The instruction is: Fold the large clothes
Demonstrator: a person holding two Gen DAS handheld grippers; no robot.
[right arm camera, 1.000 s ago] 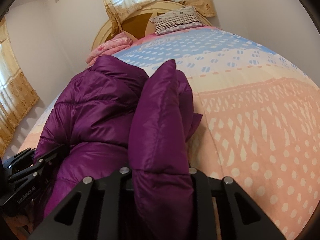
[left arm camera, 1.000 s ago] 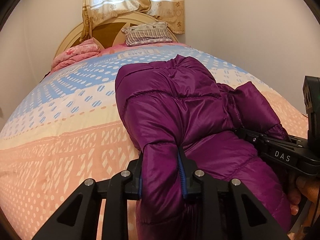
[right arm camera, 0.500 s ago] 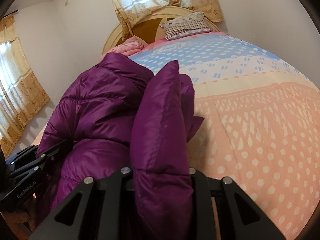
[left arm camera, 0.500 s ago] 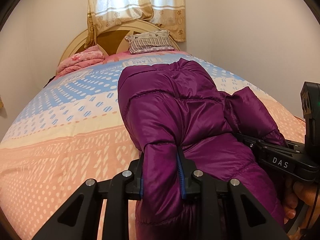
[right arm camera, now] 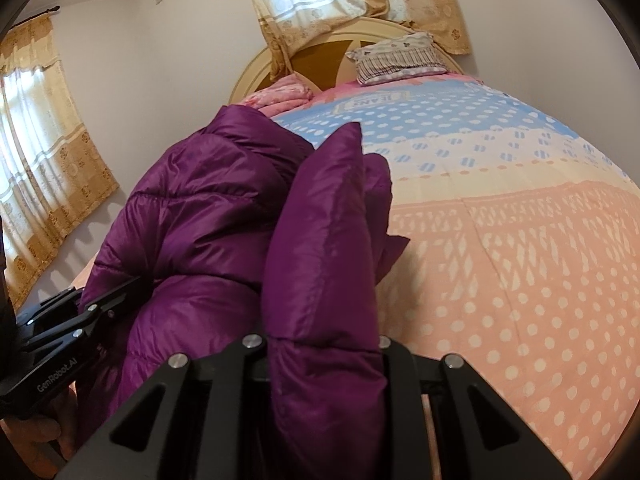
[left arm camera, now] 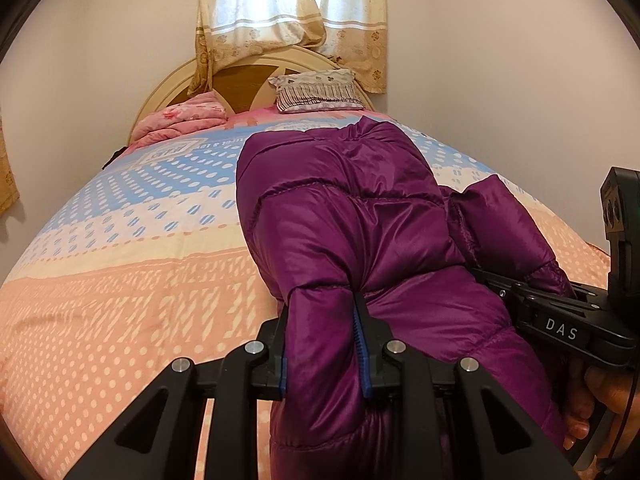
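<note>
The purple jacket (left arm camera: 360, 232) lies on the bed (left arm camera: 120, 280), bunched and puffy, its near end lifted off the cover by both grippers. Its long axis runs from the grippers away toward the headboard (left arm camera: 240, 80), with the far end resting on the blue dotted band of the cover.

The left gripper (left arm camera: 322, 344) has its jaws clamped on a thick quilted fold at the jacket's near left edge; the blue pads press into the fabric on both sides, and the jaws stand partly apart only because the padding fills the gap. The right gripper (right arm camera: 324, 344) is closed the same way on another thick fold at the near right, fabric bulging up between and over the fingers so the pads cannot be seen. In the left view the right gripper (left arm camera: 556, 312) shows at the jacket's right side, touching the fabric, with a hand (left arm camera: 600, 400) beneath it.

A striped pillow (left arm camera: 318, 92) and a folded pink blanket (left arm camera: 180, 120) sit against the headboard, well apart from the jacket. Curtains (left arm camera: 292, 20) hang above the headboard, and another curtain (right arm camera: 44, 152) hangs on the left wall.
</note>
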